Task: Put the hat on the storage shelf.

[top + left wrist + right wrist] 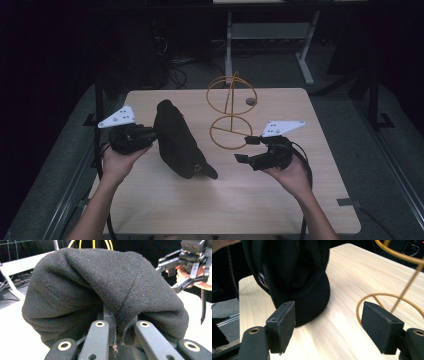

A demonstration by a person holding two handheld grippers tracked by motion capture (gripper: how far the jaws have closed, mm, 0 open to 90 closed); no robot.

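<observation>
Left gripper (150, 134): clenched on a fold of the black cap (176, 141), the fabric pinched between its jaws and bulging over them in the left gripper view.
Right gripper (247, 149): released, jaws wide apart, nothing between the pads (285, 325); it sits just beside the cap's brim.
Black cap: on the wooden table (280, 195), left of the gold wire stand (231, 112).
Gold wire stand: base ring behind the right pad.

left claw (115, 340) tips buried in black cap (105, 287), wire stand (397, 293) cropped, perhaps half
</observation>
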